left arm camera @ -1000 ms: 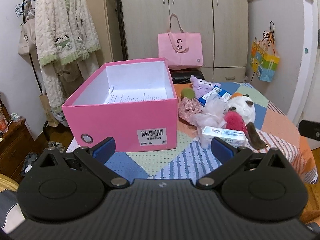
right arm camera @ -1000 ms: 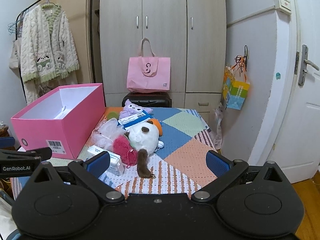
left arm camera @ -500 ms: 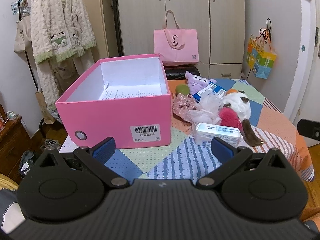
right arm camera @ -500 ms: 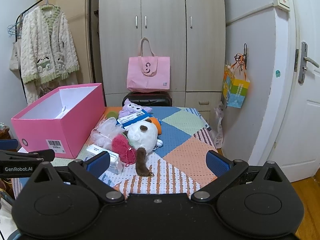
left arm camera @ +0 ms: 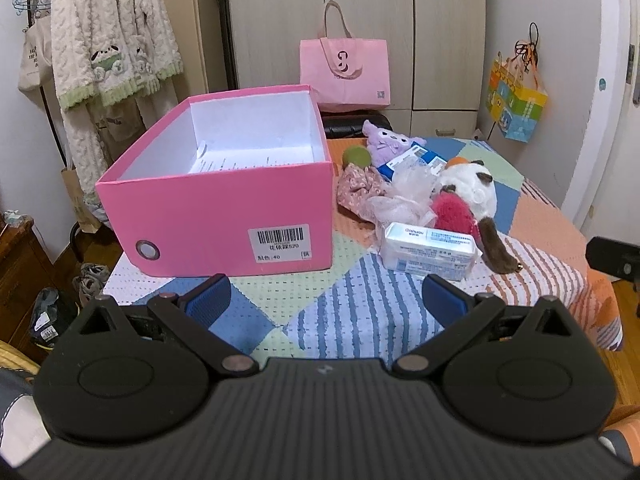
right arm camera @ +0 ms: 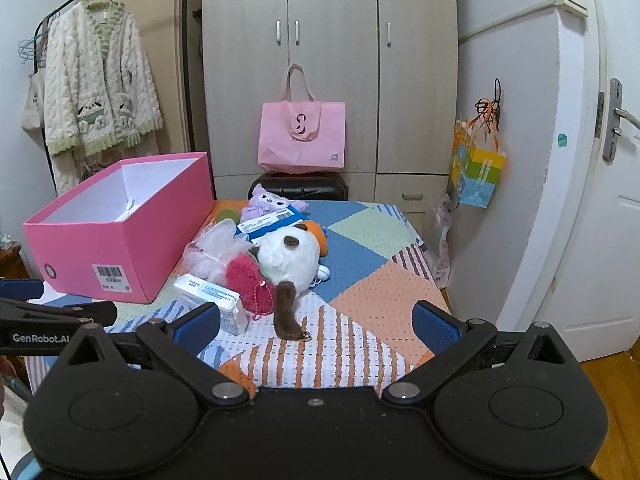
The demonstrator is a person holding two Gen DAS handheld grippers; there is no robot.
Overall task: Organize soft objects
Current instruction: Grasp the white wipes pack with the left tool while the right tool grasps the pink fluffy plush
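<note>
An open pink box [left arm camera: 224, 216] [right arm camera: 116, 248] stands on the left of the patchwork table, holding only a paper sheet. Right of it lies a heap of soft things: a white plush dog [left arm camera: 472, 196] [right arm camera: 288, 256], a red fluffy pom [left arm camera: 452, 212] [right arm camera: 244, 276], a pink mesh puff [left arm camera: 404, 196], a floral scrunchie [left arm camera: 356, 188], a purple plush [left arm camera: 388, 140] [right arm camera: 268, 204] and a green ball [left arm camera: 356, 156]. A white tissue pack [left arm camera: 428, 250] [right arm camera: 212, 294] lies in front. My left gripper [left arm camera: 326, 300] and right gripper [right arm camera: 316, 324] are both open and empty, short of the heap.
A pink tote bag [right arm camera: 302, 136] sits on a black case by the wardrobe. A knitted cardigan [left arm camera: 112, 40] hangs on a rack at left. A colourful gift bag [right arm camera: 476, 168] hangs at right, next to a white door [right arm camera: 600, 220]. A blue-white packet [left arm camera: 412, 160] lies among the toys.
The left gripper has pulled back and risen a little, so the box and heap look smaller and farther. The right gripper has barely moved. Both stay open.
</note>
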